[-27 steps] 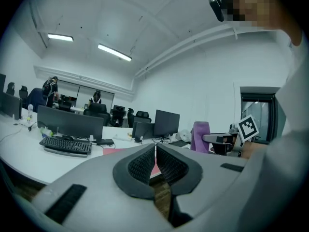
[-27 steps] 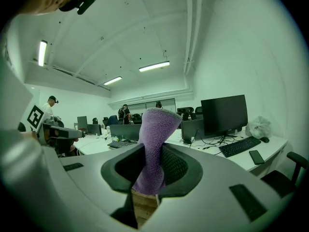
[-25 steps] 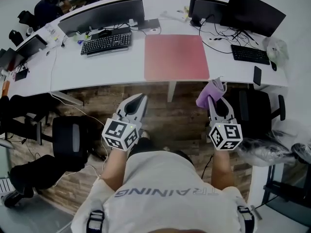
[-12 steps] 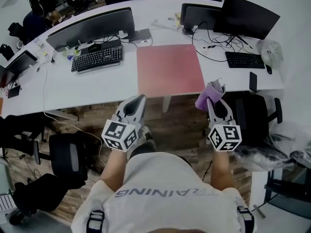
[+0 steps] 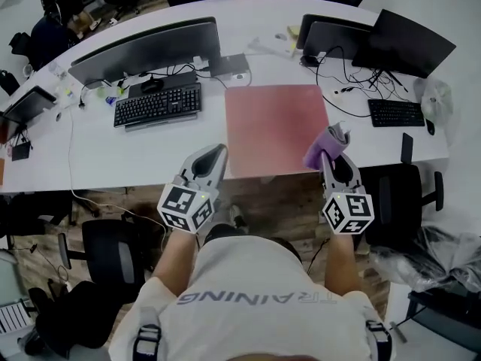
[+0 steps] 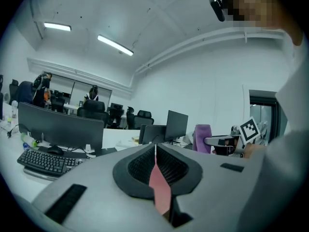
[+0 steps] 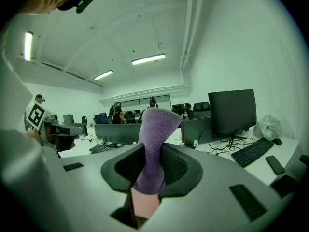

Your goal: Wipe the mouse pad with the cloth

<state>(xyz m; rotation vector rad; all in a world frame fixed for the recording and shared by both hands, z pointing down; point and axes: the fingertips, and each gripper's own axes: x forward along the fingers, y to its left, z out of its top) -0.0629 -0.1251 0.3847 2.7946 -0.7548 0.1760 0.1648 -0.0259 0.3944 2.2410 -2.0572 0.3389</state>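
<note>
In the head view, your right gripper carries the purple cloth toward the near right corner of the pink mouse pad, and your left gripper waits by its near left corner. The left gripper view shows jaws pressed together, empty. The right gripper view shows jaws pinching the cloth low, leaving 1 tuft free, probably for wiping.

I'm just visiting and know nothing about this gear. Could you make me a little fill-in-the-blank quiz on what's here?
The cloth in the right hand-held gripper is coloured ___.
The left hand-held gripper is shut and holds ___.
The pink mouse pad lies on a ___ desk.
Missing words: purple; nothing; white.
</note>
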